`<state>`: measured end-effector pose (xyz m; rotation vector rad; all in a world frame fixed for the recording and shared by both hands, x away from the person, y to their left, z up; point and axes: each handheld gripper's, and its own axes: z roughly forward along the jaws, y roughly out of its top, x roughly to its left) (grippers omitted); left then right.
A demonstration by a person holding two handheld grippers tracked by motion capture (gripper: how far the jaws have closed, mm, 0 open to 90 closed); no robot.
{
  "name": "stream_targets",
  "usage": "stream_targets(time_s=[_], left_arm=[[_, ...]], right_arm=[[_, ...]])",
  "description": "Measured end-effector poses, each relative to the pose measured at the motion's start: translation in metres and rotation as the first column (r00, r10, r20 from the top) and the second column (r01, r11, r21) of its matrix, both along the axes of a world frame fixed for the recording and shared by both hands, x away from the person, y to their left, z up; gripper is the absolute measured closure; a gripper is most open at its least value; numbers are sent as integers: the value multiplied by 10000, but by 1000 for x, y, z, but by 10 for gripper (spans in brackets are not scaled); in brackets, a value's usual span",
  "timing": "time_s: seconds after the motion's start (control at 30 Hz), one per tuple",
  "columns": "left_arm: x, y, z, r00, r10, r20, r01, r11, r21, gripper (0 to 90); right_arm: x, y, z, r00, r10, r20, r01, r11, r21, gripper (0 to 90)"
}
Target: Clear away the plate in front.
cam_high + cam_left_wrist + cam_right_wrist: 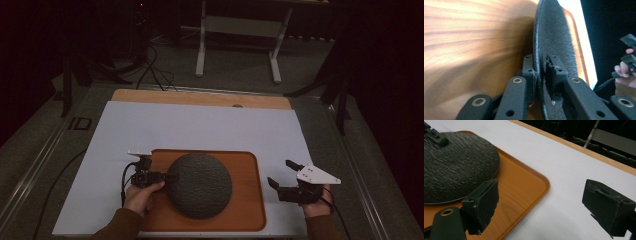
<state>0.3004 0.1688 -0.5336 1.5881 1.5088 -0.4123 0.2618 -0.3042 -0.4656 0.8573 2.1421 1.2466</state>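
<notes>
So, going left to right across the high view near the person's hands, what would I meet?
Left claw pinching the mat's edge → dark round mat → bare right part of the wooden tray → open right claw.

The white table cover (pixel 200 127) lies bare across the upper half of the high view, free passage. At lower centre the wooden tray (pixel 247 200) carries a dark round mat (pixel 200 184) covering its middle. The left gripper (pixel 170 177), clamped on the mat's left rim, blocks that side; the right gripper (pixel 281 173), jaws apart, occupies the lower right strip
</notes>
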Motion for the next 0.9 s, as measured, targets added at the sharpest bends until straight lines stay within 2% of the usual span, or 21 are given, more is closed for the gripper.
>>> stream_targets(time_s=[0.23,0.27,0.33,0.37,0.43,0.5,0.53,0.6,0.67,0.77,0.83,0.9], left_arm=[[1,-4,0,9998,-219,15,217,9958,889,704],[1,-6,2,9992,-374,138,352,9907,1312,693],[1,-12,8,9957,-716,589,558,9700,2366,642],[0,-14,10,9942,-816,702,600,9617,2674,626],[0,-15,12,9932,-849,797,575,9525,2991,610],[-2,-14,14,9923,-799,942,413,9335,3563,619],[-2,-13,17,9904,-804,1127,325,9265,3750,612],[-4,-9,22,9872,-698,1431,91,9221,3868,598],[-6,-7,28,9834,-611,1710,-146,9120,4100,578],[-10,-3,33,9749,-606,2142,-384,9021,4298,552],[-12,-1,37,9661,-656,2498,-512,8994,4341,545],[-13,0,41,9533,-721,2932,-689,8935,4438,531]], right_arm=[[0,0,0,10000,18,11,-18,10000,-16,135],[0,0,0,10000,16,22,-16,10000,-6,135],[0,0,0,10000,13,29,-13,10000,-8,135],[0,0,0,10000,12,28,-12,10000,-11,135],[0,-1,0,10000,19,33,-19,10000,-16,135],[0,0,0,10000,20,23,-20,10000,-30,135],[0,0,0,10000,19,22,-19,10000,-33,135],[0,0,0,10000,11,28,-10,10000,-35,135],[0,0,0,10000,9,32,-9,10000,-44,134],[0,0,0,10000,20,74,-20,10000,-45,135],[0,0,0,10000,18,72,-17,10000,-56,135],[0,0,0,10000,23,78,-23,10000,-58,134]])
